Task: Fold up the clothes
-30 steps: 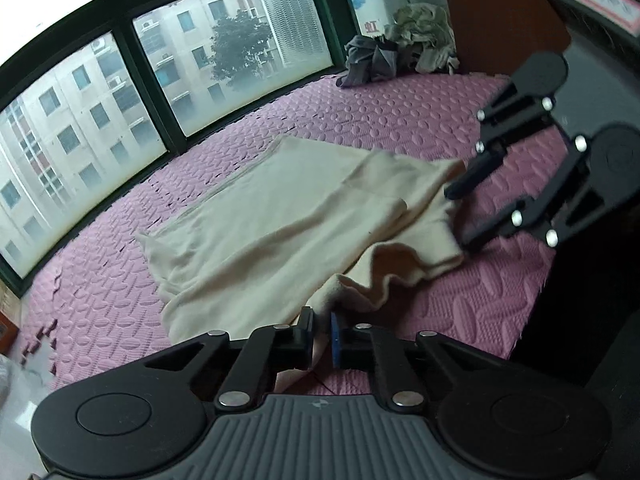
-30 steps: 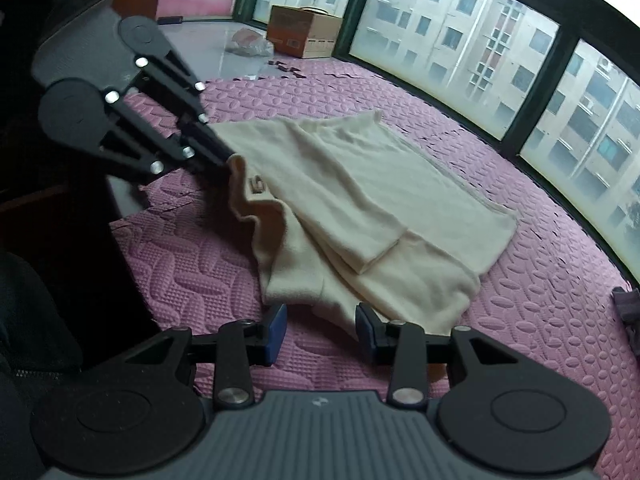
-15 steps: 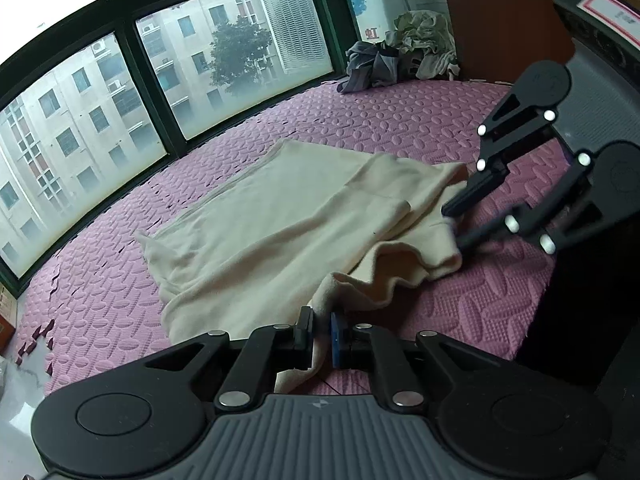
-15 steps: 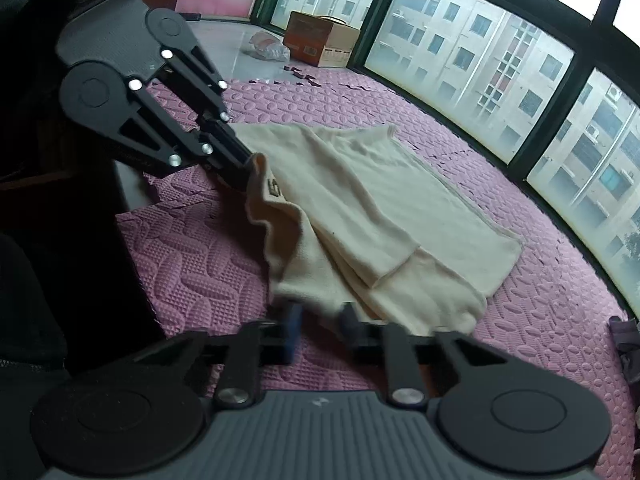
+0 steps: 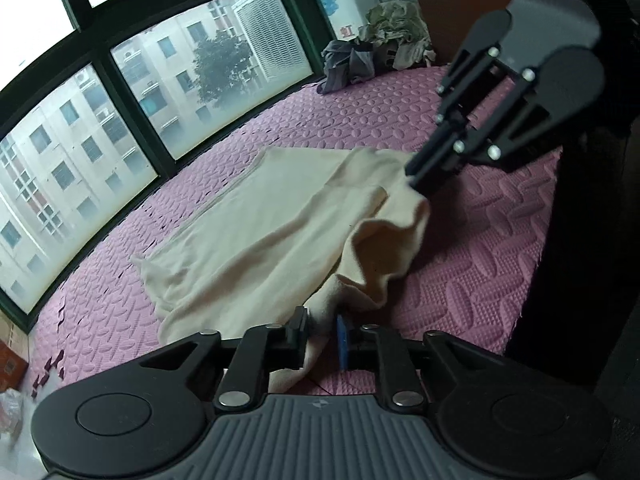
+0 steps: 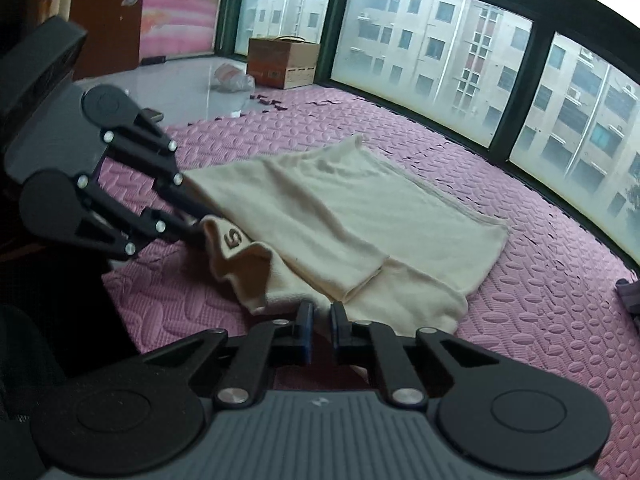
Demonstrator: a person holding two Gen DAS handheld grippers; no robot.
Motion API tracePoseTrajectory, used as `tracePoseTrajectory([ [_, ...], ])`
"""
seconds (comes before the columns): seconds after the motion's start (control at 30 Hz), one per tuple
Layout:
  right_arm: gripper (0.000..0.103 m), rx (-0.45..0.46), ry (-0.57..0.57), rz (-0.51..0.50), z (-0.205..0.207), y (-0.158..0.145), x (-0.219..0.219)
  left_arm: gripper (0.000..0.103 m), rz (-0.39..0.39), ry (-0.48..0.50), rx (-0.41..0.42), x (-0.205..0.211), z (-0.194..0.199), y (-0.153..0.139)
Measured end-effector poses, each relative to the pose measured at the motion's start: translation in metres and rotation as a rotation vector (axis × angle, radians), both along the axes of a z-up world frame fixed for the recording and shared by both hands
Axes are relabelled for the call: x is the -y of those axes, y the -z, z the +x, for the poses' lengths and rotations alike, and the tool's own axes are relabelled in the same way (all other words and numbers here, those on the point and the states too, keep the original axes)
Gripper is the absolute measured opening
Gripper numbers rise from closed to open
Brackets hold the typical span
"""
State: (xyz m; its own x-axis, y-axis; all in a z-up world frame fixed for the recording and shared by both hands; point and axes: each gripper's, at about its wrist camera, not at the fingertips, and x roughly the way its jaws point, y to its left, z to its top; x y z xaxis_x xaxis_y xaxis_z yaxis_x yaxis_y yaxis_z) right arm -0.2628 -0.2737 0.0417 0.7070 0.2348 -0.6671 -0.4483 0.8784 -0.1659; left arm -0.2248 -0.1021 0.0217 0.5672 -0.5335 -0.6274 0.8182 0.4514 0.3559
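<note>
Left wrist view: the left tool (image 5: 322, 330) is clamped on the near edge of the cream garment (image 5: 256, 236), though its jaws are easing slightly apart, and the right tool (image 5: 416, 180), which stood open beside the far corner a second ago, now pinches that corner and lifts it off the pink foam mat (image 5: 472, 240). Right wrist view: the right tool (image 6: 320, 322) has clenched on the garment's near edge, so both corners look secured and, I judge, ready to be carried over for a fold.
</note>
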Motion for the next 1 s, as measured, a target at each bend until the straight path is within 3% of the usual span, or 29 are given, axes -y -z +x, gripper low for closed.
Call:
tracePoseTrajectory([
  [0.47, 0.008, -0.04, 0.055, 0.101, 0.024, -0.008, 0.015, 0.009, -0.11, -0.102, -0.096, -0.004, 0.03, -0.018],
  [0.67, 0.008, -0.086, 0.099, 0.175, 0.039, -0.005, 0.027, 0.008, -0.176, -0.183, -0.224, -0.004, 0.068, -0.022],
  [0.87, 0.013, -0.122, 0.114, 0.232, 0.042, 0.003, 0.038, 0.009, -0.168, -0.209, -0.269, 0.002, 0.085, -0.019],
  [1.0, 0.018, -0.113, 0.075, 0.188, 0.032, 0.003, 0.036, 0.009, -0.163, -0.211, -0.273, 0.003, 0.087, -0.018],
])
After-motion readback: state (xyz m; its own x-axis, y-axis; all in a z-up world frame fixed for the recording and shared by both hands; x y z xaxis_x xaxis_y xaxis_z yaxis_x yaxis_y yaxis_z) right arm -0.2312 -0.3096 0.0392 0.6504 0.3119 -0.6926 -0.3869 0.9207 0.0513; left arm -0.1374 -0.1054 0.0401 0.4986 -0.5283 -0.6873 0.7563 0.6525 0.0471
